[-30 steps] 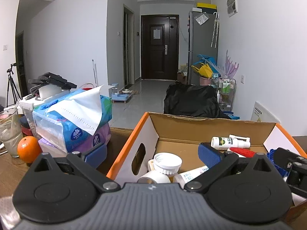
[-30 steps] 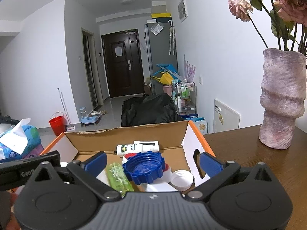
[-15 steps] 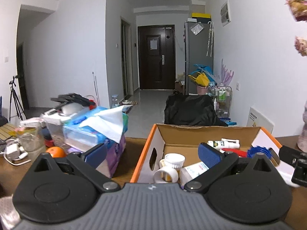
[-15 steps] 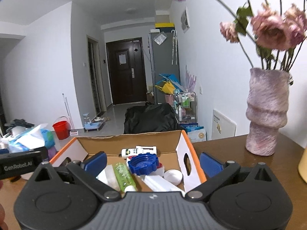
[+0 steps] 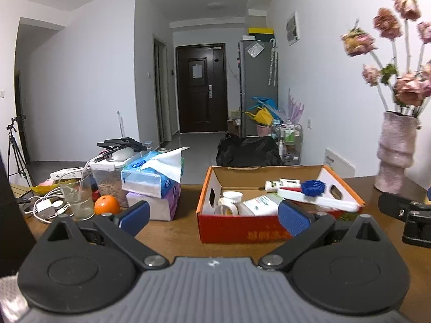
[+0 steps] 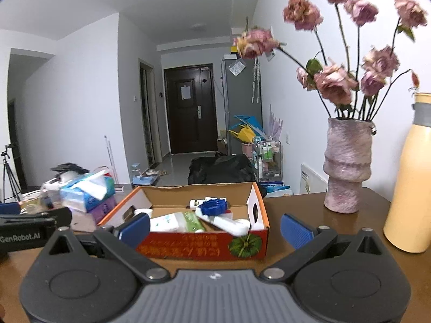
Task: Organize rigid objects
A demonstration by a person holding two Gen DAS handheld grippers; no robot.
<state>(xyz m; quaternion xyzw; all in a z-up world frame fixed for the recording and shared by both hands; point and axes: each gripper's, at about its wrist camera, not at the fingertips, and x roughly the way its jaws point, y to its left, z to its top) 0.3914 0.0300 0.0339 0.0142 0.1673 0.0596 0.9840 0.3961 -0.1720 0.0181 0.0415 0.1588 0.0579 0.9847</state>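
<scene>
An orange cardboard box [image 5: 242,231] [image 6: 204,250] sits on the brown wooden table [image 5: 172,237]. Inside lie white bottles and tubes [image 5: 258,206] [image 6: 172,222], a white jar [image 5: 231,196], a green tube [image 6: 194,220] and a blue cap [image 5: 312,187] [image 6: 214,206]. A long white bottle [image 5: 320,201] [image 6: 229,224] leans over the box's right rim. My left gripper [image 5: 212,216] stands open in front of the box with nothing between its fingers. My right gripper [image 6: 214,227] is also open and empty, in front of the box's near right side.
Left of the box are stacked tissue packs [image 5: 153,185], an orange [image 5: 107,205], a glass [image 5: 76,196], a plastic container [image 5: 107,172] and cables [image 5: 45,204]. On the right stand a pink vase with dried roses [image 6: 347,167] and a yellow bottle [image 6: 412,183].
Both grippers have pulled back and away from the box, which now appears smaller and whole in both views. The vase and yellow bottle have come into view. Both stay open.
</scene>
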